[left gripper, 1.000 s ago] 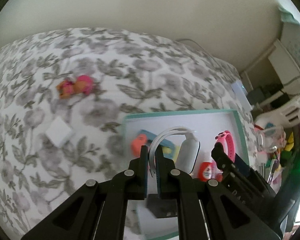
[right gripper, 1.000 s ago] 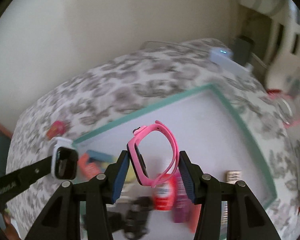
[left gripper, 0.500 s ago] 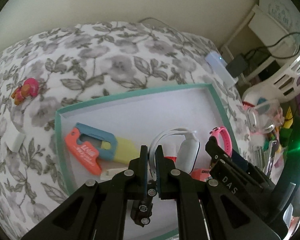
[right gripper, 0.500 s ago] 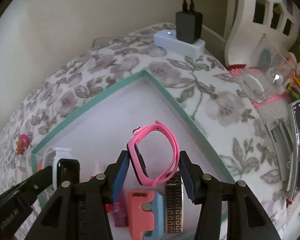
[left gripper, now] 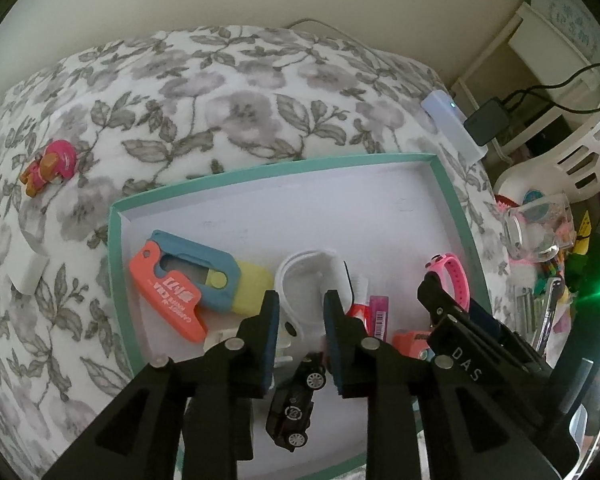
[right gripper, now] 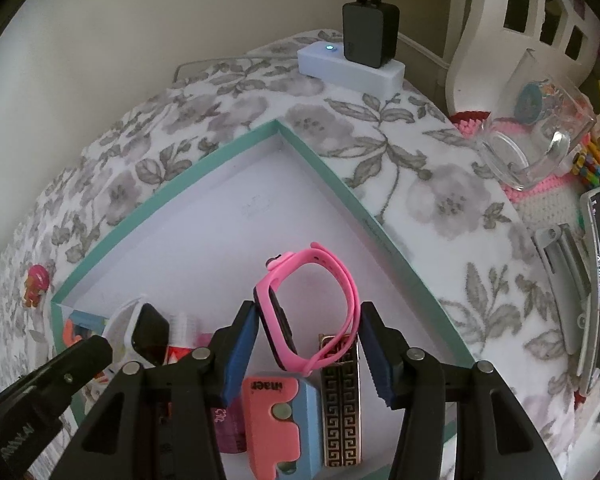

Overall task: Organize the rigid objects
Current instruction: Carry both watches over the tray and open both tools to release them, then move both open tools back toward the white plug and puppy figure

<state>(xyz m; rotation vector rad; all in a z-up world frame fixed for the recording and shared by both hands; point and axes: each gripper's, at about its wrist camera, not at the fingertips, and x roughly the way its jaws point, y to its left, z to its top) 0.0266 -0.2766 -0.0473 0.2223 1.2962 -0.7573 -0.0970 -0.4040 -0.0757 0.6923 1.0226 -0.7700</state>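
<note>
Both grippers have come down over the teal-rimmed tray [left gripper: 456,216] since a second ago, and the left gripper [left gripper: 302,306] has just been opening its jaws: the white watch [left gripper: 312,276] it held pinched by the strap now stands between the parted pads, apparently released, resting on the tray floor just ahead of the fingertips. The right gripper [right gripper: 306,330] holds the pink watch [right gripper: 312,304] by its looped band, low over the tray, above a patterned bar [right gripper: 340,400] and a pink-and-blue clip [right gripper: 278,412]. The risk, as I judge it, is crowding: the white watch could tip onto the small tube [left gripper: 358,300] or the black toy car [left gripper: 296,400] under the left jaws, and the pink watch, let go here, may land on the bar and roll. Both watches are rigid cases on springy loops, so neither sits flat.
</note>
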